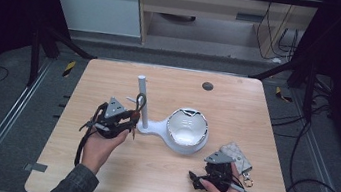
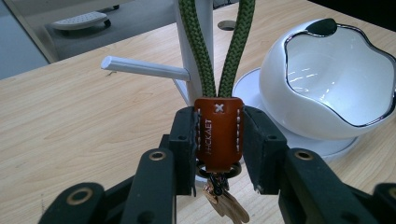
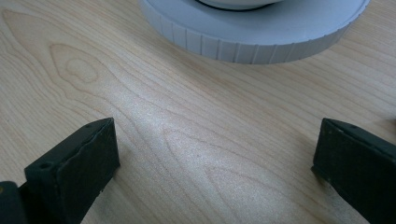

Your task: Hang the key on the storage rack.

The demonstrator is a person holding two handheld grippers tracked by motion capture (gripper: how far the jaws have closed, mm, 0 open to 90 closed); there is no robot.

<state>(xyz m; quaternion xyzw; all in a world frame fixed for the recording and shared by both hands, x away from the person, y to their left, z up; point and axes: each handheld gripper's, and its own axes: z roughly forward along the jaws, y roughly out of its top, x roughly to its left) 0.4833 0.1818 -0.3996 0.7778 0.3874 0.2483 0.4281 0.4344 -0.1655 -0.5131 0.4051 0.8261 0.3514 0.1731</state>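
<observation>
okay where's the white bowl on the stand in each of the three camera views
High view: the white bowl sits mid-table, right of the white post.
Left gripper view: upper right, behind the gripped keychain.
Right gripper view: the bowl can't be made out; the round base runs along the top edge.
Shared landmark: that white stand base.

Only readable text you've got: the brown leather tag (image 2: 218, 133) on the green cord keyring, seen in the left gripper view. Stamped lettering runs vertically along its left edge, looks like "HCKAET", first character unclear. A white stitched X sits at the top of that tag. Nothing else legible anywhere.
</observation>
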